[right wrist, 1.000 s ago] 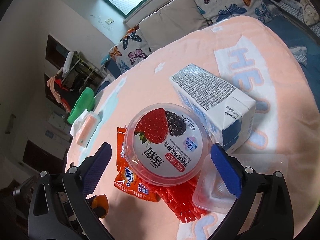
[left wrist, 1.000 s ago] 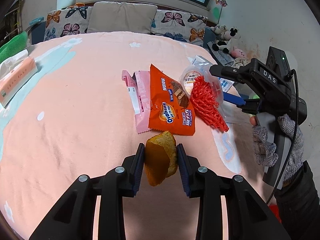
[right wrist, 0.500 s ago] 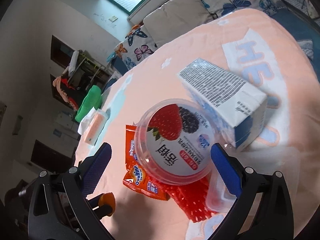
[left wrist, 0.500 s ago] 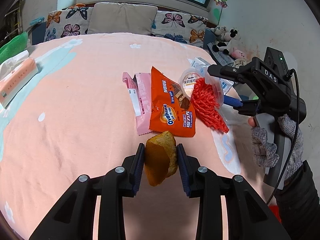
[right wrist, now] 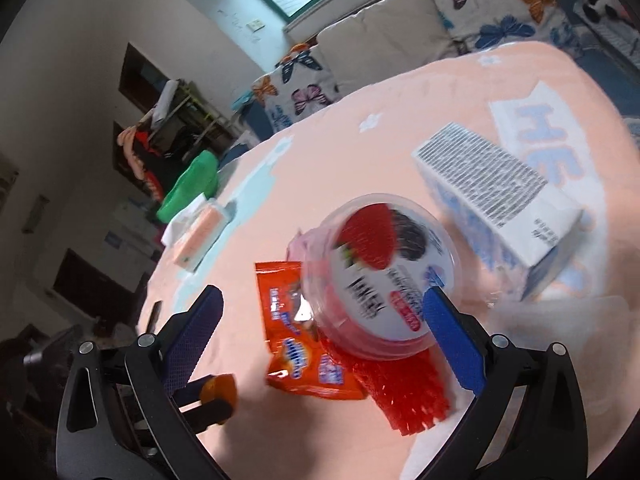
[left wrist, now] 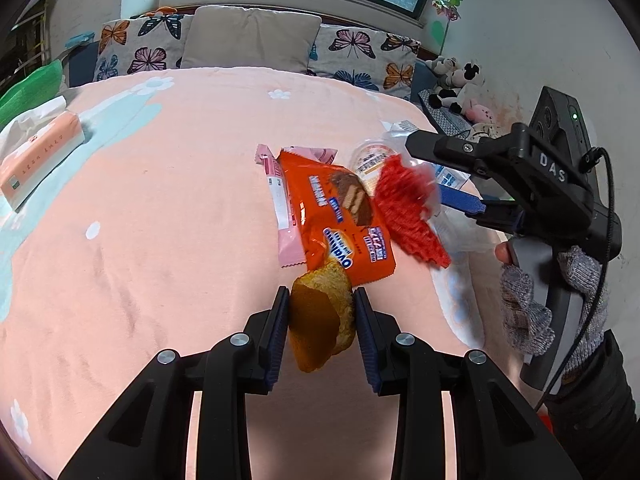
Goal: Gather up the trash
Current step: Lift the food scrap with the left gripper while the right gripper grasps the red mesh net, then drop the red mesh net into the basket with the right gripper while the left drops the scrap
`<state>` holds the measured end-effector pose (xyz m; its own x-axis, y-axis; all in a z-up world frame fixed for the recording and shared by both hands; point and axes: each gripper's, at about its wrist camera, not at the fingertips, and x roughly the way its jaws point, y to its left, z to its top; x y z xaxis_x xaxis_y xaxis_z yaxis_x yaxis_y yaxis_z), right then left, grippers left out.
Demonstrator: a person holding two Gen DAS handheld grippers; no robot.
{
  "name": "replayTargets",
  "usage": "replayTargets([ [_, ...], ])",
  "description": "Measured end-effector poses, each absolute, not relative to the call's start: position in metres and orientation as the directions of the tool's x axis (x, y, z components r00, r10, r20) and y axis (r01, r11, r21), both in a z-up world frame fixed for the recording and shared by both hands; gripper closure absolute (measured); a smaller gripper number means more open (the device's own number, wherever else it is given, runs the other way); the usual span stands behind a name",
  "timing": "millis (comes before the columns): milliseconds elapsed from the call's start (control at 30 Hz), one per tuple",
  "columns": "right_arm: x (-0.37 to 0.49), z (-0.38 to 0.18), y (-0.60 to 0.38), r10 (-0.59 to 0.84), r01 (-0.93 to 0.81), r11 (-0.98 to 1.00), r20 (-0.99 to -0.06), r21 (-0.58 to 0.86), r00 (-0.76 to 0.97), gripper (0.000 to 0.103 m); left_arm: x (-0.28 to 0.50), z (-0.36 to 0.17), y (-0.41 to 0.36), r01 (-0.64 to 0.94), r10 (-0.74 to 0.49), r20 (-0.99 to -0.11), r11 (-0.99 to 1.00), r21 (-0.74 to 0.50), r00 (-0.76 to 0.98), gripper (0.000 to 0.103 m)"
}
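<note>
My left gripper (left wrist: 320, 312) is shut on a brown-orange peel scrap (left wrist: 320, 324), held just above the peach blanket. Beyond it lie an orange Ovaltine wrapper (left wrist: 344, 224), a pink wrapper (left wrist: 280, 208), a red foam net (left wrist: 404, 208) and a clear yogurt cup (left wrist: 368, 156). My right gripper (right wrist: 320, 328) is open, its fingers straddling the cup (right wrist: 384, 284), which has a berry-printed lid and rests on the red net (right wrist: 404, 392) and the orange wrapper (right wrist: 296, 340). The view is blurred, so contact with the cup is unclear.
A white milk carton (right wrist: 496, 196) lies right of the cup. A peach tissue pack (left wrist: 36, 160) sits at the bed's left edge. Butterfly pillows (left wrist: 248, 44) line the headboard; plush toys (left wrist: 456, 84) sit off the right side.
My right gripper has swung left and tilted around the cup; cup and net have shifted and the view blurs. My left gripper holds the peel still.
</note>
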<state>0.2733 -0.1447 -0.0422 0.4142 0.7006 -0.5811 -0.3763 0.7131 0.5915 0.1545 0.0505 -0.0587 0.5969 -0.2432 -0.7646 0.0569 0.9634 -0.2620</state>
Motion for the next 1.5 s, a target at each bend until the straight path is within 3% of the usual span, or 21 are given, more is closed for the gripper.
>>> replayTargets([
  [233, 0.283, -0.051, -0.163, 0.686, -0.307, 0.722, -0.584, 0.620, 0.434, 0.004, 0.154, -0.061, 0.050, 0.052, -0.243, -0.767, 0.963, -0.265, 0.594, 0.071],
  [400, 0.282, -0.049, -0.158, 0.619, -0.300, 0.782, -0.630, 0.546, 0.469, 0.004, 0.155, -0.063, 0.049, 0.055, -0.247, -0.769, 0.962, -0.267, 0.590, 0.071],
  [500, 0.278, -0.044, -0.154, 0.572, -0.310, 0.819, -0.640, 0.484, 0.513, 0.009, 0.155, -0.064, 0.049, 0.054, -0.246, -0.770, 0.963, -0.266, 0.588, 0.071],
  [633, 0.279, -0.044, -0.151, 0.547, -0.302, 0.836, -0.649, 0.459, 0.528, 0.026, 0.155, -0.064, 0.049, 0.051, -0.244, -0.771, 0.963, -0.266, 0.588, 0.071],
  [1000, 0.239, -0.041, -0.141, 0.490, -0.348, 0.871, -0.665, 0.347, 0.564, 0.032, 0.154, -0.063, 0.051, 0.045, -0.242, -0.767, 0.962, -0.268, 0.594, 0.071],
  [1300, 0.228, -0.074, -0.116, 0.441, -0.375, 0.887, -0.736, 0.269, 0.514, 0.059, 0.152, -0.061, 0.053, 0.037, -0.234, -0.766, 0.963, -0.265, 0.599, 0.071],
  [1500, 0.229, -0.076, -0.119, 0.417, -0.356, 0.900, -0.734, 0.251, 0.536, 0.084, 0.153, -0.062, 0.055, 0.034, -0.234, -0.767, 0.963, -0.267, 0.598, 0.071],
])
